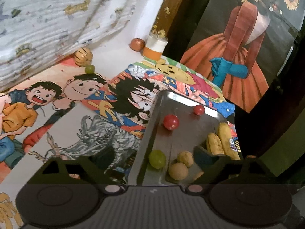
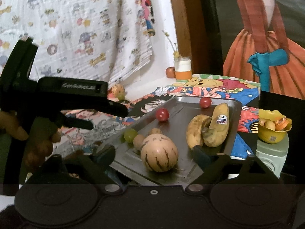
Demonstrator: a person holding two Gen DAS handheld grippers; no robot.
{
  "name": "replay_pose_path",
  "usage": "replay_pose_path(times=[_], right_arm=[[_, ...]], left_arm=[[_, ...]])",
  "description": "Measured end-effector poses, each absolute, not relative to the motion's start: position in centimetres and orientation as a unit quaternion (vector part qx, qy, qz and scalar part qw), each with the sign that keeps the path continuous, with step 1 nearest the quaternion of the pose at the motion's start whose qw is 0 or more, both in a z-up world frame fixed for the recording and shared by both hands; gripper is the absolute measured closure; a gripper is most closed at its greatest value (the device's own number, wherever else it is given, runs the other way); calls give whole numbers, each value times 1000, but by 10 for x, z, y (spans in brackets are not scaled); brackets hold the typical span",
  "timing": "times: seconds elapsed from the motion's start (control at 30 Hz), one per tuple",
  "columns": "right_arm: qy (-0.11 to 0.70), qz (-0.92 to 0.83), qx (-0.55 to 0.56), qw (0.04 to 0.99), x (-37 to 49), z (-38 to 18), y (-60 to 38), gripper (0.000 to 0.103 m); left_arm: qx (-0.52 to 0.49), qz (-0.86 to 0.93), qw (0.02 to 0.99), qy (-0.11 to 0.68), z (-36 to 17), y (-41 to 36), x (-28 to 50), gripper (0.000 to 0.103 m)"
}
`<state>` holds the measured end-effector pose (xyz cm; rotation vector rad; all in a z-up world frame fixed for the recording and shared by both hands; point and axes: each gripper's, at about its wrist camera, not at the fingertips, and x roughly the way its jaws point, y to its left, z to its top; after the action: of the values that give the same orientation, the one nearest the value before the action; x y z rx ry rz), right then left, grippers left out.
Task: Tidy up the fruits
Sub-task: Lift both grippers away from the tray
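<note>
**A:** On the metal tray [image 2: 234, 126], what is logged?

**B:** Item one, a striped pepino melon [image 2: 159, 153] at the near end, resting on the tray floor. Item two, two bananas [image 2: 209, 127] at the right side, one stickered. Item three, two red cherry tomatoes [image 2: 162, 114] toward the far rim. Item four, a green grape [image 2: 130, 135] at the left rim, two small tan round fruits [image 1: 180, 168] just beside it.

**A:** Off the tray?

**B:** A second striped melon [image 1: 83, 56] with another grape [image 1: 89, 69] touching it, far back on the cartoon-print cover [image 1: 57, 103]. A reddish-brown fruit [image 1: 137, 44] beside the orange-and-white jar [image 1: 154, 47]. A yellow bowl [image 2: 272, 133] with scraps, off to the right.

**A:** Tools?

**B:** Right gripper [image 2: 152, 156]: fingers spread wide, either side of the near melon, pinching nothing. Left gripper [image 1: 150, 158]: spread likewise, empty, over the tray's left rim.

**A:** Step in hand?

**B:** By my reading, gathering; three fruits remain outside. The next move likely calls for a long reach to the back corner, and a wide, gentle closing on the round melon, which could roll.
</note>
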<state>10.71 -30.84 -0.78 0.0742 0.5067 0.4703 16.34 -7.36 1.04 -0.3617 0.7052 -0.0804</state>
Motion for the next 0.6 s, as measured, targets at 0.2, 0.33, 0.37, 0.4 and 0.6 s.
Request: replay_pose_path(times=[0.2,0.33,0.37,0.4,0.6], right_arm=[[237,202,56,949,97,2,-310,1],[236,179,72,953,91,6,-311,1],[235,174,75,953,89,7,-312,1],[234,170,79,954,87,8,-312,1],[236,148,99,955,79,6,-313,1]], left_arm=[[-188,-28,922,338,14,-62,153,0],[-180,-17,924,336,16,-57,145,0],[-178,-14,925,335,17,-55,143,0],[-175,-12,926,333,17,-54,140,0],[-166,-7,934,317,20,-50,125,0]])
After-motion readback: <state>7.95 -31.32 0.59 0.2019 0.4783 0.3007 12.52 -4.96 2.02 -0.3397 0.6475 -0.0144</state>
